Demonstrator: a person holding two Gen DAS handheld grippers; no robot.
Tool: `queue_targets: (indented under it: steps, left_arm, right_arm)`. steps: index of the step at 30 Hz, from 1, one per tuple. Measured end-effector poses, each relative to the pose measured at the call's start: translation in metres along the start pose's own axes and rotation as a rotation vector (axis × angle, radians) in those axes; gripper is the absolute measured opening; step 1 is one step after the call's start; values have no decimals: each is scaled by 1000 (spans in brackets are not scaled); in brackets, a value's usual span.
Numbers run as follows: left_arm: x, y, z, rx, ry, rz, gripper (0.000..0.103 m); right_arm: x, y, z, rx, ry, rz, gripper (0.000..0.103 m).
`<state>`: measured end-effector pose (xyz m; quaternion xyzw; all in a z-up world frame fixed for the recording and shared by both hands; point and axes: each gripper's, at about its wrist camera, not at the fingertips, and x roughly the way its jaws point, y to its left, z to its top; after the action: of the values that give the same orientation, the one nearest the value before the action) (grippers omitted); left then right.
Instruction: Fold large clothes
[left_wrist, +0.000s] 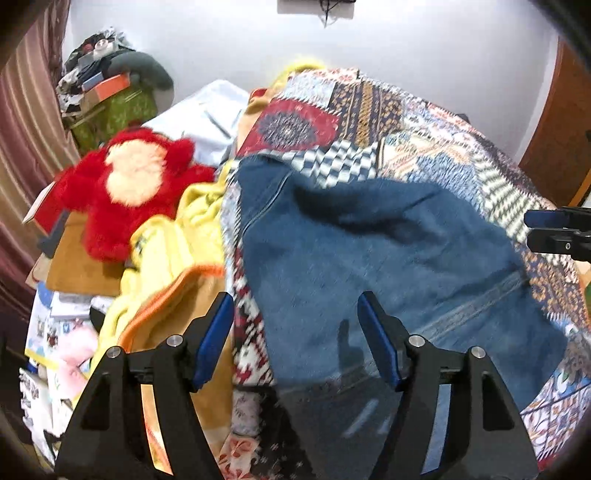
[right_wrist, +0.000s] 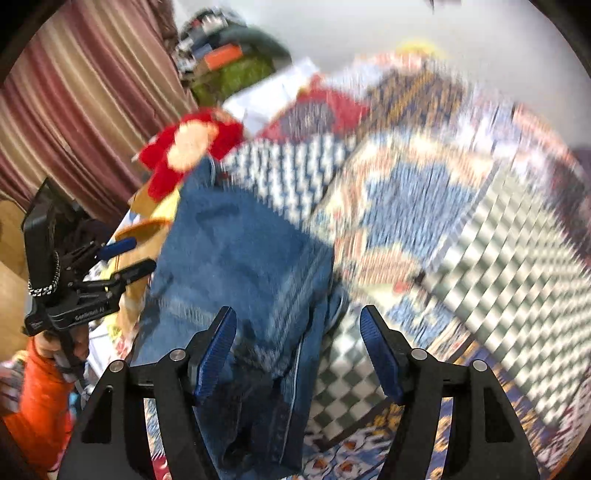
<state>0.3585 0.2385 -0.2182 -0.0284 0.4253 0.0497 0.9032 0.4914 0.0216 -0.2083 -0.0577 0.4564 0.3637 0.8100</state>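
Open room is found over the patterned bedspread (left_wrist: 424, 147) to the right of the blue denim garment (left_wrist: 369, 251), where nothing rises above the cloth. The left side is crowded by a red plush toy (left_wrist: 129, 192), a yellow blanket (left_wrist: 177, 236) and stacked papers (left_wrist: 48, 325). Farther back, passage is blocked by a cluttered pile (left_wrist: 107, 85) against the wall and a striped curtain (right_wrist: 74, 103)
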Motion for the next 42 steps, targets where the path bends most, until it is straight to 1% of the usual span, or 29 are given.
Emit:
queue_targets:
  steps: [2,4,6,7,8,9,10,11,12,14,16,18,21,23,26,28,29,30,31,32,34,36,38,39,40,41,42]
  left_arm:
    - [8,-5,13,6,-11,0,73]
    - [23,-11,22,18,-9,5,73]
    - [38,-14,29,20,-8,18,73]
    - [51,-14,35,14,9,42,73]
    - [64,-13,39,2,33,51,73]
    - [76,-11,43,-15,51,42,73]
    - [87,-9,47,-40,64,24,73]
    - [92,-7,49,-51,65,23,74]
    - [96,-7,50,-56,63,29,76]
    - [99,-11,50,-48,65,36,77]
    - [93,-16,48,-30,62,54,77]
    - [86,-19,43,-19,70,55,77]
    - [65,-20,28,-34,80,-4,77]
    - [49,-22,14,-45,87,-36,77]
    - [32,-29,-12,-51,111,-67,78]
    - [23,-35,-32,-53,127,-73,79]
    - [19,-37,-40,-52,128,-70,80]
    - [13,-39,-47,-50,118,-55,85]
    - [7,-41,-58,-51,120,-53,87]
    - [3,-41,-64,-58,124,-58,87]
    - [-8,-40,-77,-84,110,-45,88]
    - [-17,-36,-83,-115,116,-48,88]
    - [-23,-31,-89,-144,133,-39,88]
    - [-27,-29,-91,-152,132,-31,87]
    - [-31,-28,-93,-157,128,-24,87]
    - [-39,-26,-94,-163,120,-21,87]
    - [-46,-26,-95,-170,107,-20,87]
  right_arm:
    - [-1,5,6,-6,-33,14,67]
    - [12,13,13,-22,-26,39,67]
    - [25,18,17,-39,-10,42,67]
    - [33,19,17,-47,1,39,67]
    - [43,17,16,-46,11,34,67]
    - [53,16,15,-37,23,29,67]
    - [62,11,12,-20,39,24,67]
    - [72,2,8,7,65,23,67]
    - [77,-6,3,28,81,32,67]
    - [81,-18,-2,72,105,71,67]
    - [79,-26,-3,105,122,110,67]
    - [69,-27,-4,107,118,107,67]
    - [51,-17,-7,76,87,64,68]
    - [36,-7,-12,51,63,60,68]
    - [26,8,-24,22,72,86,68]
    - [26,14,-36,8,96,76,68]
    - [28,16,-45,1,119,58,68]
    - [28,16,-52,-1,127,42,68]
    - [27,15,-56,-1,129,33,68]
    - [23,11,-63,6,122,22,68]
    - [15,3,-70,31,113,18,69]
    - [5,-4,-77,61,107,5,70]
    - [-9,-7,-83,59,95,-46,71]
    - [-14,-6,-86,57,92,-65,71]
    - [-24,-5,-90,51,79,-102,71]
    - [-32,-3,-92,46,71,-113,71]
    - [-41,-1,-94,45,61,-105,71]
